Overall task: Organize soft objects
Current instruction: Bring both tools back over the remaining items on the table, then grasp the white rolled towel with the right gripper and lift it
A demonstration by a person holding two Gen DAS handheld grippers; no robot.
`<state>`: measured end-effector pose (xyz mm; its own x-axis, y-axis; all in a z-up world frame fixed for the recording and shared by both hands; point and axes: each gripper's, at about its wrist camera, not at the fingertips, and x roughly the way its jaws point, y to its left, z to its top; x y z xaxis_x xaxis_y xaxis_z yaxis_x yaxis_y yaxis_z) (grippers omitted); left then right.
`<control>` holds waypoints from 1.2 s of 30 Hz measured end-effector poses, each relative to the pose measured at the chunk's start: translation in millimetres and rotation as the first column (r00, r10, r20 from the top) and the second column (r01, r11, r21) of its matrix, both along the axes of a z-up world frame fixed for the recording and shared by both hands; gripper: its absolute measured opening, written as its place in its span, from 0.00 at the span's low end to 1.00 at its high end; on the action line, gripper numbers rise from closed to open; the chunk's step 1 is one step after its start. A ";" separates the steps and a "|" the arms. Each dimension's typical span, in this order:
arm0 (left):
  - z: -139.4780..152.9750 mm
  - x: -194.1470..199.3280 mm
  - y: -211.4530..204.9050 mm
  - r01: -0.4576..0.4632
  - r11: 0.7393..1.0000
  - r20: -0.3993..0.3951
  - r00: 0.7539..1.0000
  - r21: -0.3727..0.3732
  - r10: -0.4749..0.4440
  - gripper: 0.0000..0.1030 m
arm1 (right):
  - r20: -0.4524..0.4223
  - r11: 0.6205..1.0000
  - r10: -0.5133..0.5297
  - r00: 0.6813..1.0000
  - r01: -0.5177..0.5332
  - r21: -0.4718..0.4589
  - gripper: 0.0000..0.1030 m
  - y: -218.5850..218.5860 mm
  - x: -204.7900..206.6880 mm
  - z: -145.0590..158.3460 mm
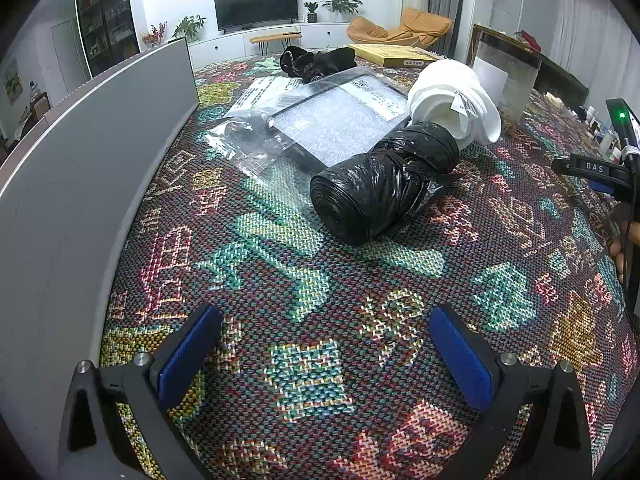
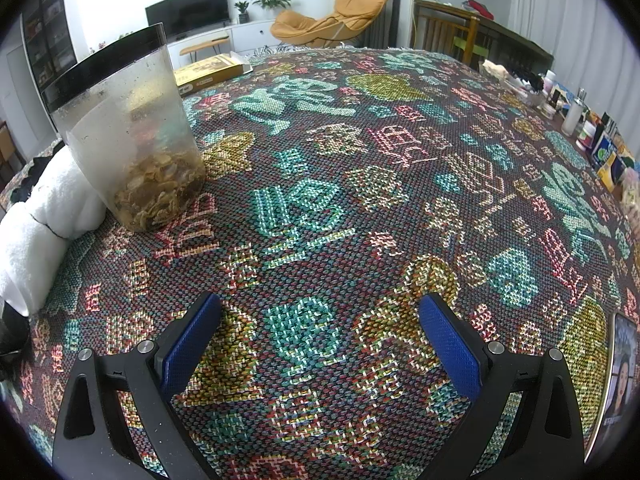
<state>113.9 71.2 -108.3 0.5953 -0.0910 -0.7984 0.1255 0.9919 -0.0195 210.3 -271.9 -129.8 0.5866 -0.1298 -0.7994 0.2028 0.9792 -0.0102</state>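
Tabletop (image 1: pixel 280 360): covered by a bright woven cloth.
Black bag roll (image 1: pixel 380 192): straight ahead of left gripper (image 1: pixel 324 356), long side pointing away rightward.
White towel (image 1: pixel 456 104): touching roll's far end.
Fingers: both pairs wide apart, holding nothing; left is nearer.

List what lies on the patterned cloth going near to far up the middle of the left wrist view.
Black bag roll → clear plastic package with the black-framed panel → black fabric bundle → yellow flat box. The white rolled cloth and clear container sit off to the right, so they are left out.
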 end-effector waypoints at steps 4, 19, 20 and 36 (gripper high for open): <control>-0.1 0.0 0.1 0.000 1.000 0.000 1.000 0.000 0.000 1.00 | -0.002 1.000 0.000 1.000 0.000 -0.002 0.98 1.1 -0.1 -0.4; 0.3 -0.4 -0.3 0.000 1.000 0.001 1.000 0.000 0.000 1.00 | 0.092 0.887 0.326 0.941 -0.338 0.314 0.96 154.5 12.0 59.6; 0.3 -0.5 -0.3 0.000 1.000 0.001 1.000 0.000 0.000 1.00 | 0.063 0.891 0.331 0.941 -0.334 0.309 0.96 167.7 19.9 55.5; 0.4 -0.9 -0.6 0.000 1.000 0.003 1.000 0.000 0.000 1.00 | -0.015 0.868 0.413 0.910 -0.389 0.310 0.31 159.4 -27.6 55.6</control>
<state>113.0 70.7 -107.9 0.5974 -0.0906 -0.7968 0.1251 0.9920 -0.0190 182.7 -112.5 -74.3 0.4721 0.3506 -0.8089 -0.1977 0.9362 0.2904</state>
